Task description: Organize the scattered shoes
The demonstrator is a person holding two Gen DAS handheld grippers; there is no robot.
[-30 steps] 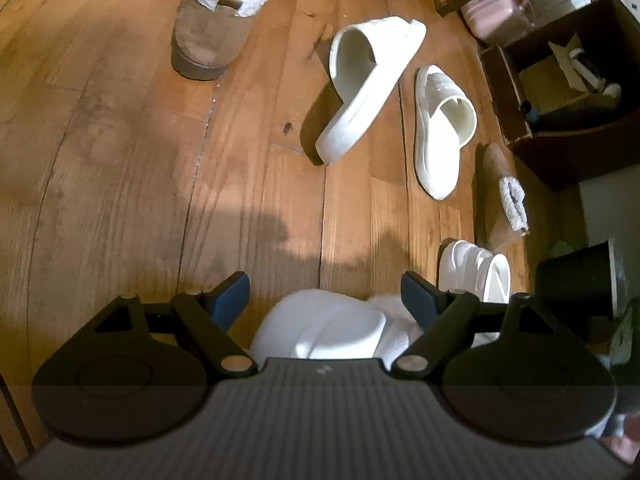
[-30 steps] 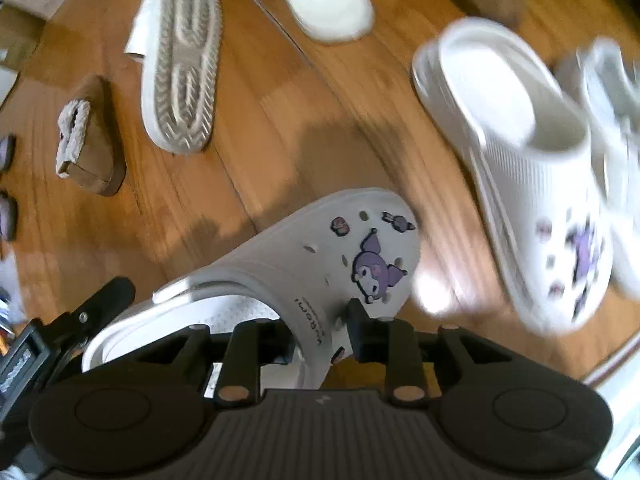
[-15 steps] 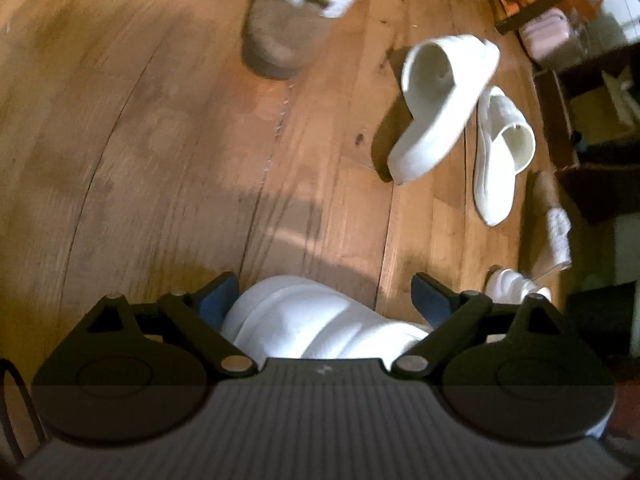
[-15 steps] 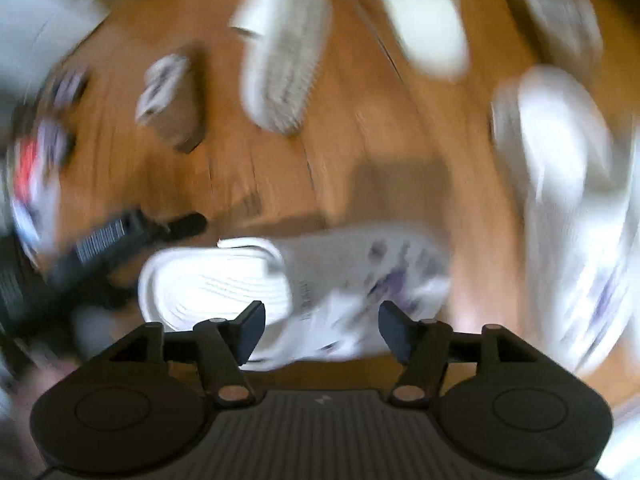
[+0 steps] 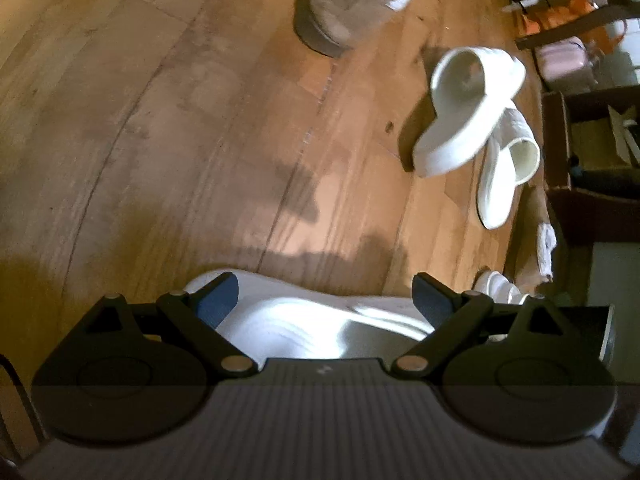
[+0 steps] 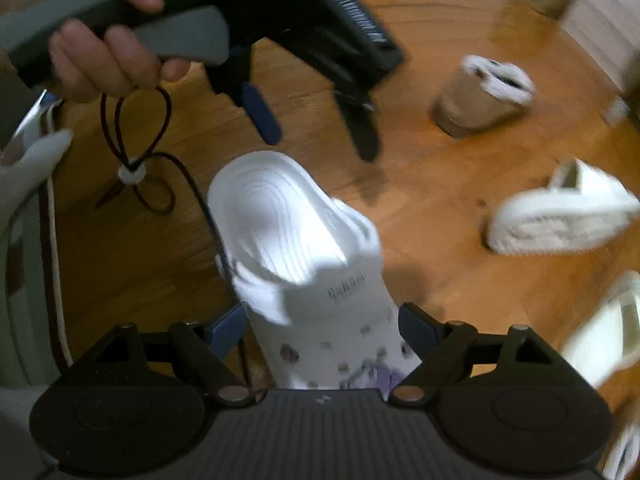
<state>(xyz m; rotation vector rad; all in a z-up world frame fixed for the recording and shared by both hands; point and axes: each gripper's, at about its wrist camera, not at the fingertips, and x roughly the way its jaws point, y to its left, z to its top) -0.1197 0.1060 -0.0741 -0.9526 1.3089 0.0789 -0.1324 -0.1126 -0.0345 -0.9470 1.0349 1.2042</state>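
- Setting down the white clog point(image 6: 304, 248) looks like the step in hand: in the right wrist view it lies on the wooden floor point(image 6: 420, 208), heel end away from the camera, charm-studded toe toward it.
- At the far left of that view a hand point(image 6: 108, 56) holds the handle of the left gripper point(image 6: 316, 128), which hangs above the clog's heel with its fingers spread wide and nothing clamped.
- The right gripper point(image 6: 320, 324) has just been opening; its jaws stand wide on either side of the clog's toe part, and the pads do not seem to press on it, so I judge the clog released.
- In the left wrist view the left gripper point(image 5: 324, 296) is likewise wide, with a white shoe surface just below and between its fingers; blur hides any contact.
- Further right lie the scattered ones: a tan fleece-lined boot point(image 5: 344, 8) standing upright, a white slide point(image 5: 468, 112) tipped on its edge and touching a second white slide point(image 5: 504, 172) flat beside it, then another tan boot point(image 5: 540, 232) lying on its side near a dark box point(image 5: 592, 168).
- Next, judging by the layout, the clog's mate should be brought alongside it, toes matched; that calls for lifting a gripper clear first, without nudging the clog.
- The dangling cord point(image 6: 160, 184) near the clog could snag.
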